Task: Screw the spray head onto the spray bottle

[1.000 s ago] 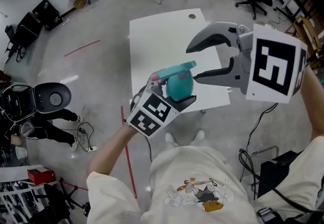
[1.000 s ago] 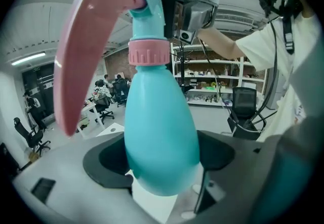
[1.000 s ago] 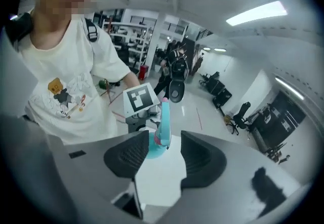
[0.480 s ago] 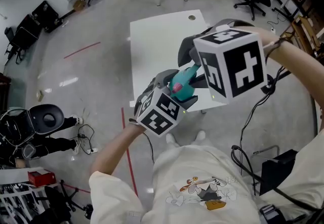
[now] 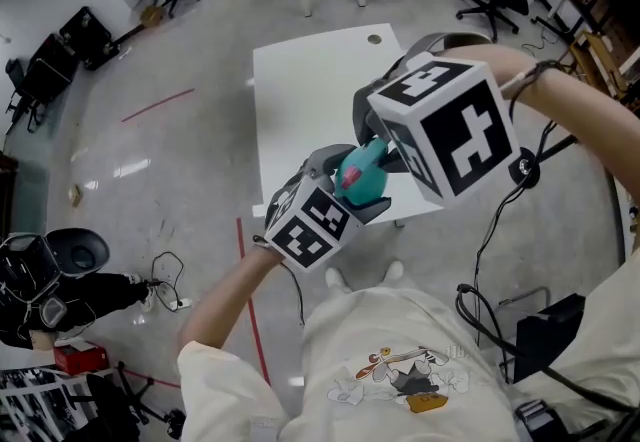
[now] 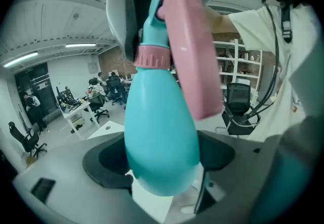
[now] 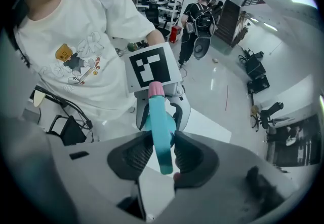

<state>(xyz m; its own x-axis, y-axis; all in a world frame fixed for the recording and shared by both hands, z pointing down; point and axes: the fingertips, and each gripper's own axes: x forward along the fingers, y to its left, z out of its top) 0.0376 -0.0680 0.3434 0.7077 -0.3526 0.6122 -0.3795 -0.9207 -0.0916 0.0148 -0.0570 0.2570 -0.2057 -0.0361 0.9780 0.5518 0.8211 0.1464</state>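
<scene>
Centre of the head view, above a white table [image 5: 300, 100]: the left gripper [image 6: 162, 167] clamps the rounded base of a teal bottle [image 6: 157, 126]. The right gripper [image 7: 163, 156], its jaws just closing, pinches the teal-and-pink head [image 7: 161, 121], which sits on the bottle's neck.

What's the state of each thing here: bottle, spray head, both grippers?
spray bottle: in the air, off the table, gripped by its body.
spray head: sitting on the bottle's neck, pink collar in place; how tightly it is screwed can't be told.
left gripper: shut on the spray bottle.
right gripper: jaws have just been closing, pads now on the spray head.
</scene>
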